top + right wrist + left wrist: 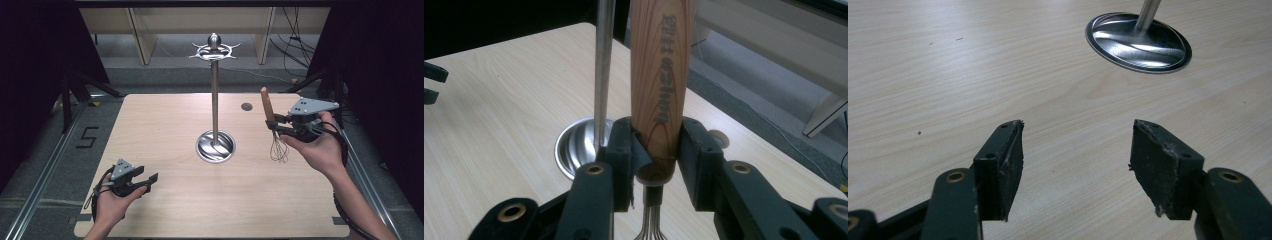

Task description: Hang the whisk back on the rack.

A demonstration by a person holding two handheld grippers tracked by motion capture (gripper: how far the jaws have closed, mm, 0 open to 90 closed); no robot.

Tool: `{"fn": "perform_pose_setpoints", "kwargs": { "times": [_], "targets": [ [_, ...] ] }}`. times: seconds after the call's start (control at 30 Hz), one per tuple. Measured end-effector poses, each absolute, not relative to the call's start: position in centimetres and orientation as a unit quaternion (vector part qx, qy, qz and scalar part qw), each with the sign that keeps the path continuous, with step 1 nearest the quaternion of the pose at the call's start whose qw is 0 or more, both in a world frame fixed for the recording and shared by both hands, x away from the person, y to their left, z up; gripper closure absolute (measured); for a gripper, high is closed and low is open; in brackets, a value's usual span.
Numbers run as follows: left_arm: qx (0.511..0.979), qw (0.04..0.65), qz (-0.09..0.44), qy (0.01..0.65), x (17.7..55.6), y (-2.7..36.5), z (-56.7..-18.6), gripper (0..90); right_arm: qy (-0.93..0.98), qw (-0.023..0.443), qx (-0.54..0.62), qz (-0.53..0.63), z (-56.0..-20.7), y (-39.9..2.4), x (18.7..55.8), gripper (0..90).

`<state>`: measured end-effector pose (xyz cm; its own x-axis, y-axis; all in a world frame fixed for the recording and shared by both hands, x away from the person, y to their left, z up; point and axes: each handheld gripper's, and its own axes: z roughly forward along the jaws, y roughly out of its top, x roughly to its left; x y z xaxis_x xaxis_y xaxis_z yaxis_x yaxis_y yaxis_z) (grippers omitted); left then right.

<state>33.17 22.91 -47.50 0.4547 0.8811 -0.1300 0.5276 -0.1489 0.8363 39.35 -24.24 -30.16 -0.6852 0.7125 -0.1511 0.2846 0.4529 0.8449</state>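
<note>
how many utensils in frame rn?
1. A wooden-handled whisk, held upright with its wires hanging down in the right gripper, right of the metal stand. The stand's hooks look bare.

table (165, 130): matt wood | stand (215, 95): shiny metal | whisk handle (661, 75): wood

Lab: black curtains (30, 60), floor rails (45, 170), loose cables (295, 35)

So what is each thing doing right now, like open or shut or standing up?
Left tool: open, holding nothing, low over the table.
Right tool: shut on the whisk, held up off the table.
Whisk: upright, wooden handle on top, wires hanging down.
Metal stand: standing upright on its round base, hooks on top bare.
</note>
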Motion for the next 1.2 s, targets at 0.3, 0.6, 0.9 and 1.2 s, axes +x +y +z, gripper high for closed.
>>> {"fn": "perform_pose_setpoints", "kwargs": {
  "times": [0.3,0.6,0.9,1.2],
  "targets": [
    [0.731,0.440,0.201,0.482,33.2,22.9,-47.5,37.2,0.810,0.255,0.306,0.431,-29.9,-23.9,39.6,69.9],
    [0.730,0.441,0.201,0.482,33.2,22.9,-47.5,37.2,0.814,0.244,0.308,0.427,-29.6,-23.7,39.6,69.9],
    [0.730,0.443,0.200,0.480,33.2,23.0,-47.5,37.2,0.810,0.255,0.301,0.434,-29.2,-23.4,39.9,69.9],
    [0.728,0.445,0.199,0.482,33.2,23.0,-47.5,37.2,0.811,0.256,0.294,0.435,-28.5,-23.0,40.2,69.9]
  ]
}}
